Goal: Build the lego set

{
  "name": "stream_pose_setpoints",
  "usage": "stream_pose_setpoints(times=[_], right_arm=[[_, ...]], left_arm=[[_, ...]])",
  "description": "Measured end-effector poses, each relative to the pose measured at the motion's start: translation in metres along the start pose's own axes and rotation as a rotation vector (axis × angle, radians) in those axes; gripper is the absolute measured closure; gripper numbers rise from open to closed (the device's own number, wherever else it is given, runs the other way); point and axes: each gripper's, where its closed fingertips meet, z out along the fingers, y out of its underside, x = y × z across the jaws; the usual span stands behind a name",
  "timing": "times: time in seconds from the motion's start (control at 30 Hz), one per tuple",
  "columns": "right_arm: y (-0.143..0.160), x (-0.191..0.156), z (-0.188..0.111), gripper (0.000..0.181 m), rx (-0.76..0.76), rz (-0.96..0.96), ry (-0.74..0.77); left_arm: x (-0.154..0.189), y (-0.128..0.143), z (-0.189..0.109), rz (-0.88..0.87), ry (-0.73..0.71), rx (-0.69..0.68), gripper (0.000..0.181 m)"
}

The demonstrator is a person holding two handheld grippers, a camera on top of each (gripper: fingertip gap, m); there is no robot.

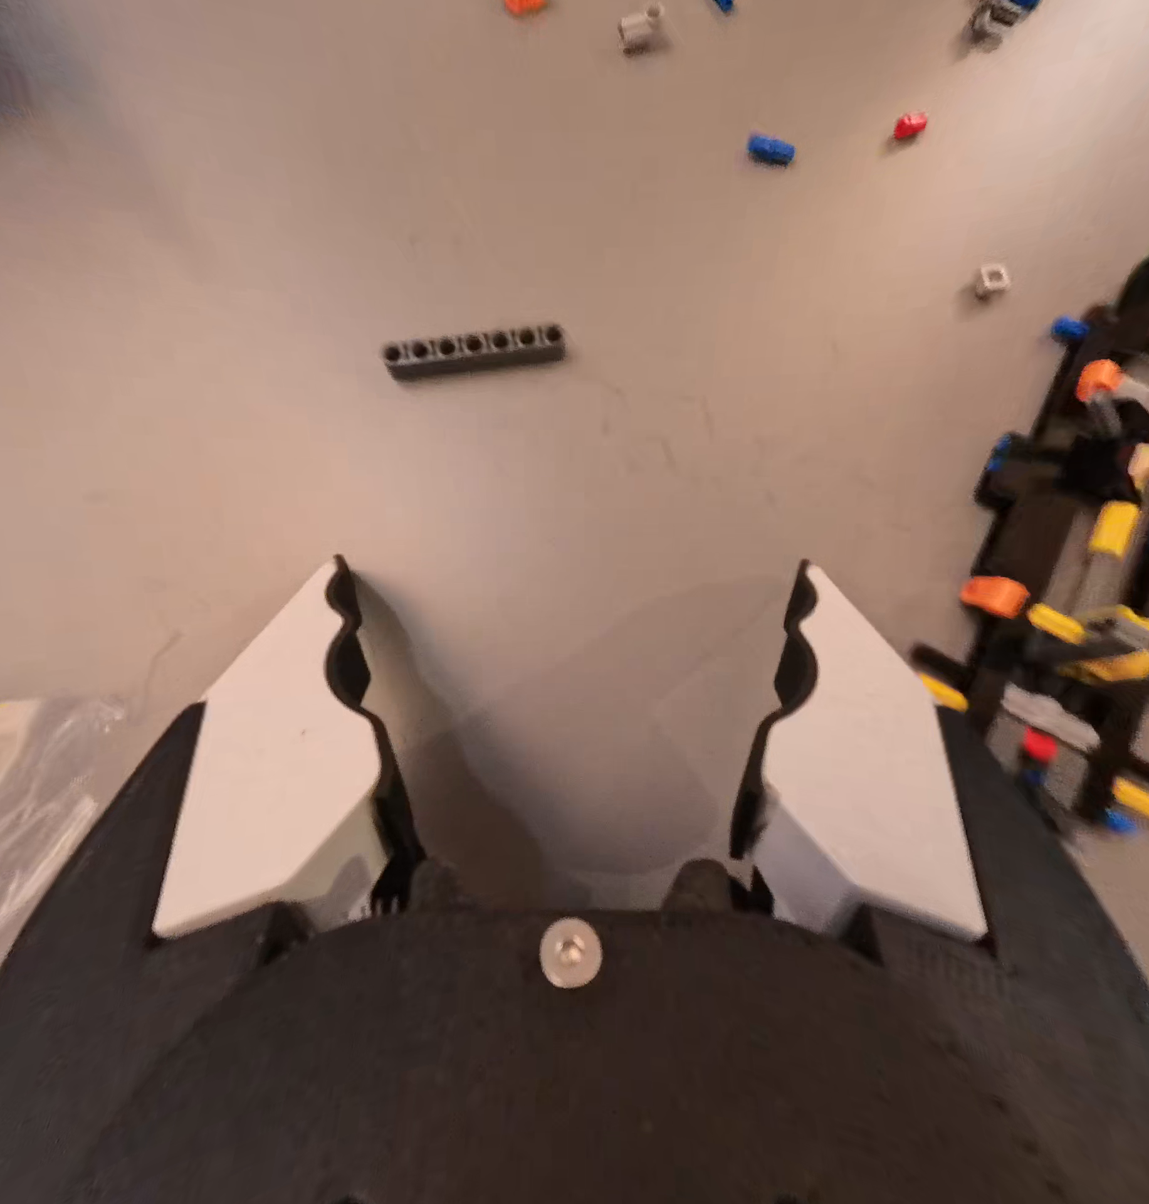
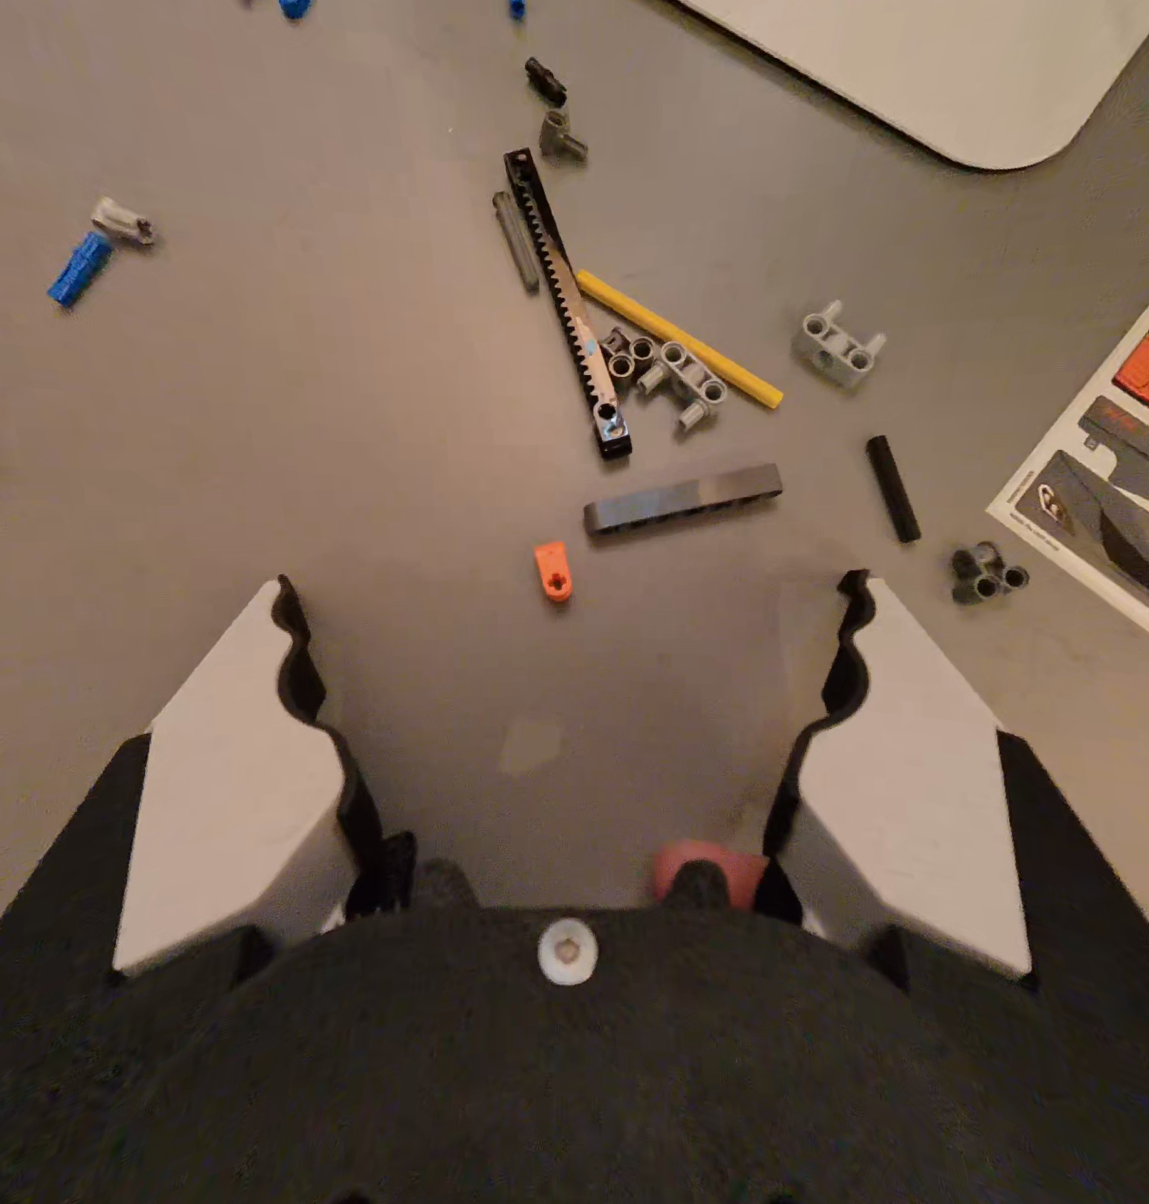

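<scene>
My left gripper is open and empty above the grey table. A dark grey beam with a row of holes lies ahead of it. The partly built black model with yellow and orange parts sits at the right edge. My right gripper is open and empty. Just ahead of it lie a small orange piece and a dark grey beam. Farther on are a black toothed rack, a yellow axle and grey connectors.
Loose blue, red and grey pieces lie far ahead on the left side; a clear plastic bag is at lower left. A sticker sheet, a white board, a black axle and a blue pin surround the right gripper.
</scene>
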Motion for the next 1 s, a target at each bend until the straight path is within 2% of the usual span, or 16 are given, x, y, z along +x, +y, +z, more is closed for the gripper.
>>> stream_pose_setpoints(times=[0.03, 0.1, 0.13, 0.23, 0.37, 0.43, 0.7, 0.83, 0.9, 1.0], right_arm=[[-0.001, 0.001, 0.001, 0.027, 0.001, 0.010, 0.010], [-0.001, 0.002, 0.000, 0.028, 0.003, 0.014, 0.016], [0.000, 0.003, 0.000, 0.028, 0.001, 0.013, 0.016], [0.000, 0.007, -0.001, 0.026, 0.003, 0.016, 0.033], [0.001, 0.017, -0.001, 0.026, -0.003, 0.055, 0.060], [0.003, 0.021, -0.003, 0.026, -0.002, 0.054, 0.059], [0.004, 0.021, -0.003, 0.026, -0.002, 0.065, 0.064], [0.004, 0.021, -0.003, 0.026, -0.010, 0.064, 0.062], [0.001, 0.023, -0.001, 0.026, -0.004, 0.081, 0.079], [0.000, 0.023, 0.000, 0.026, -0.002, 0.086, 0.083]], left_arm=[[-0.008, -0.004, 0.004, -0.017, -0.060, 0.006, 0.065], [-0.011, -0.009, 0.007, -0.028, -0.069, 0.009, 0.068], [-0.015, -0.011, 0.008, -0.052, -0.095, 0.016, 0.075], [-0.023, -0.015, 0.011, -0.115, -0.154, 0.013, 0.077], [-0.028, -0.021, 0.011, -0.090, -0.246, 0.035, 0.082], [-0.033, -0.022, 0.010, -0.124, -0.302, 0.039, 0.102], [-0.028, -0.018, 0.006, -0.323, -0.222, 0.042, 0.113], [-0.042, -0.013, 0.002, -0.258, -0.384, 0.008, 0.123], [-0.047, -0.009, -0.003, -0.290, -0.455, -0.031, 0.147], [-0.055, -0.011, -0.010, -0.240, -0.565, -0.038, 0.167]])
